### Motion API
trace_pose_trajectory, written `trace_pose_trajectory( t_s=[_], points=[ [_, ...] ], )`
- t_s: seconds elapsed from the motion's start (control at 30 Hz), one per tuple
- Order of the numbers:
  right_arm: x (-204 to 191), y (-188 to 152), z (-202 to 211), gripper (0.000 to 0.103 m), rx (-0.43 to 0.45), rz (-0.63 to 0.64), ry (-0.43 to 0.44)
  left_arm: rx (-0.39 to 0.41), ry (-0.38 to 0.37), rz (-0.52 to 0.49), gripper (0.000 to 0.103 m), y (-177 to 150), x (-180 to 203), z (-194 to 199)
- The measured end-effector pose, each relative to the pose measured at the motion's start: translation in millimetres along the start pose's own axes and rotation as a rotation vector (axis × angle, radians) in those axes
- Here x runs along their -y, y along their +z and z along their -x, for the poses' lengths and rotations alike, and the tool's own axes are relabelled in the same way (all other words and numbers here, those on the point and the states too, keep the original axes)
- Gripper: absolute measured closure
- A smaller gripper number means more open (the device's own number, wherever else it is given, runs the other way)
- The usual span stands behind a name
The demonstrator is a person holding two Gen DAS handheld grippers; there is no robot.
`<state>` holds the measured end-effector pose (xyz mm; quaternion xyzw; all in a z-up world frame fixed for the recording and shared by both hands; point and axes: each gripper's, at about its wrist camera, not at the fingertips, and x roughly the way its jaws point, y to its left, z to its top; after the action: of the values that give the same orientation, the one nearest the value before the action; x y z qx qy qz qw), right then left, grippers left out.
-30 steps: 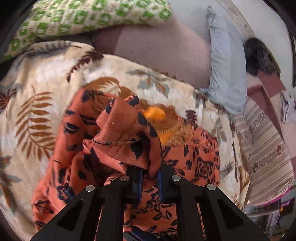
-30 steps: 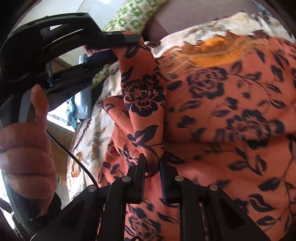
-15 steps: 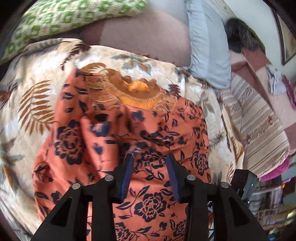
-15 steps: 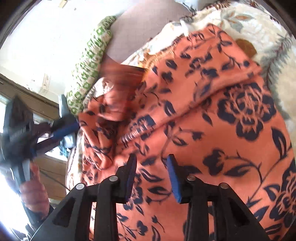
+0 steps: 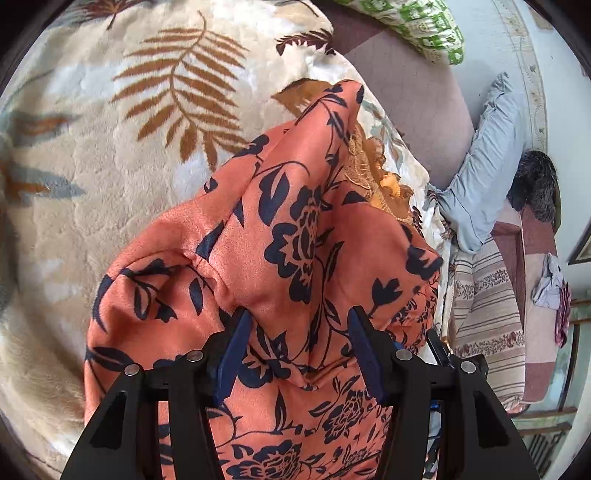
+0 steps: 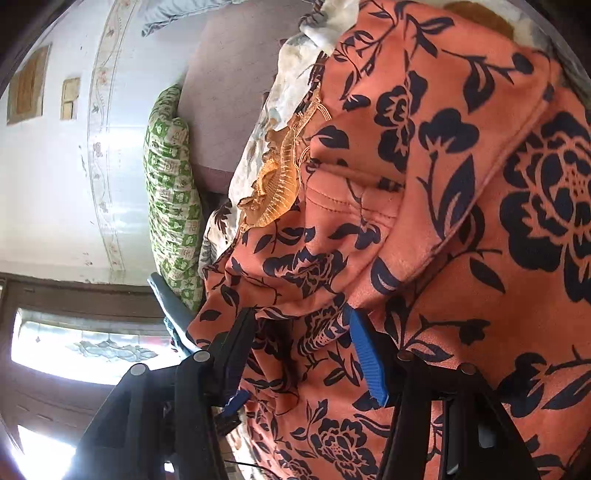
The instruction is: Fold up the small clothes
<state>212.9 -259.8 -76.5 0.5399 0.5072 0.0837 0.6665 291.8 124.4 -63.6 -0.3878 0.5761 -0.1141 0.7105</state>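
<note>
An orange garment [image 5: 303, 236] with dark blue flowers and an orange lace collar [image 5: 380, 177] lies bunched on a cream blanket [image 5: 110, 155] with brown fern leaves. My left gripper [image 5: 299, 321] hovers over a raised fold of it; its jaws are opening and the cloth shows between the blue pads without being pressed. In the right wrist view the same garment [image 6: 443, 184] fills the frame, collar [image 6: 277, 184] at the left. My right gripper [image 6: 301, 317] is also opening, with loose folds lying between its pads [image 6: 365, 354].
A green patterned pillow [image 5: 413, 26] and a grey pillow [image 5: 484, 166] lie at the head of the bed [image 5: 406, 96]. A striped cover [image 5: 484, 321] hangs at the right edge. In the right wrist view a wall [image 6: 48, 184] and a bright window [image 6: 74, 347] show.
Both grippers have let go of the garment's folds, which dropped onto the bed, and their jaws have widened. Both views have rolled, and the left gripper has sunk closer to the cloth.
</note>
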Motion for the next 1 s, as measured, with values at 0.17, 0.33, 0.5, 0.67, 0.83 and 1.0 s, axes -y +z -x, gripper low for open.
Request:
trace_pose_trajectory(
  t_s=[0.17,0.33,0.5,0.67,0.83,1.0],
  points=[
    [16,17,5,0.047,0.093,-0.101,0.027,-0.016,-0.03,0.071,0.049,10,-15,-12],
    [6,32,33,0.046,0.211,-0.023,-0.023,-0.009,-0.068,0.062,0.049,8,-27,-4],
    [-9,49,32,0.045,0.227,0.165,-0.146,0.03,-0.071,0.05,0.047,-2,-34,13],
    [-21,49,-4,0.038,0.129,0.378,-0.245,0.015,-0.042,0.056,0.047,-12,-42,15],
    [-38,47,-18,0.087,0.075,0.513,-0.299,0.034,-0.045,0.052,0.086,5,-18,-4],
    [-85,63,42,0.089,0.24,0.537,-0.124,0.223,-0.049,0.036,0.093,27,0,37]
  ],
)
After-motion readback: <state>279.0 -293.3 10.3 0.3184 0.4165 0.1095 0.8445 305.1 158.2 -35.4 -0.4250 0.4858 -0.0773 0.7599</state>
